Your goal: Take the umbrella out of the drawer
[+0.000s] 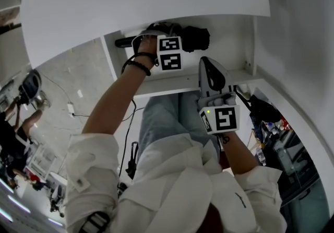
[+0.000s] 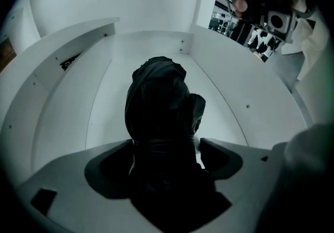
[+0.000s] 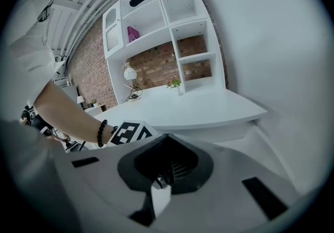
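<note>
Right now my left gripper (image 2: 166, 149) pinches the folded black umbrella (image 2: 156, 96), which lies inside the open white drawer (image 2: 68, 101). My right gripper (image 1: 210, 70) sits near the drawer's front edge, jaws pressed together and empty.

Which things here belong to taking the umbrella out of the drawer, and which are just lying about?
Job in hand:
umbrella
drawer
left gripper, shut on the umbrella
right gripper, jaws together

Lying about:
desk
shelf unit
lamp
small plant
</note>
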### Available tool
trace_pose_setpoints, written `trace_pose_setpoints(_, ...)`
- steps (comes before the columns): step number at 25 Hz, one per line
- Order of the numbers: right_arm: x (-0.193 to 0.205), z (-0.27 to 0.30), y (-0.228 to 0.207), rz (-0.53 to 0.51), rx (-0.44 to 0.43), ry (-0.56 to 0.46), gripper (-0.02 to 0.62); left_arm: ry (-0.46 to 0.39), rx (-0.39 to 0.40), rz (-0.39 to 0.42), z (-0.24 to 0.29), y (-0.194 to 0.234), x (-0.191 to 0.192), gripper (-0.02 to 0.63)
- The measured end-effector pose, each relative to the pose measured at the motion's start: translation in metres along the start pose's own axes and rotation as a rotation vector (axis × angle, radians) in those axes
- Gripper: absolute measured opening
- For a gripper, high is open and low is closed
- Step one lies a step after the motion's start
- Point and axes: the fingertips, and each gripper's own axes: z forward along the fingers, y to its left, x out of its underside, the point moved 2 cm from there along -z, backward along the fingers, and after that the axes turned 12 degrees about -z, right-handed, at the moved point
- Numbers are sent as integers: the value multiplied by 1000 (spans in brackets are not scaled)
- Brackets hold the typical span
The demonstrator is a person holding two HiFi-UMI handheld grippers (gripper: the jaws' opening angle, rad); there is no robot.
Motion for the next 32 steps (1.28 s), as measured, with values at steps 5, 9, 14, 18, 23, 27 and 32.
trace_pose_setpoints(5,-7,-2,2,-5,-5,-10,17,-33,-24,-5,-6,2,-1,313)
trace_pose_setpoints(9,-12,-6,-2,-8,8,-19,17,-44,-24,0,-8,1,-2,279)
trace_pose_setpoints(14,-28,-16,-12,-15,35,-43,17,-98,-39,-32,-19,-2,-3,267)
trace_pose_setpoints(18,-44,-31,-25,-20,76,-66,17,-190,-48,-103,-47,-11,-11,267)
trace_pose_setpoints(23,-70,-58,-47,-28,139,-110,17,-326,-93,-179,-101,-22,-31,267)
trace_pose_setpoints(27,-95,-73,-57,-47,173,-140,17,-489,-154,-290,-162,-24,-45,267)
trace_pose_setpoints(32,-131,-93,-62,-74,186,-186,17,-704,-258,-413,-251,-32,-56,267)
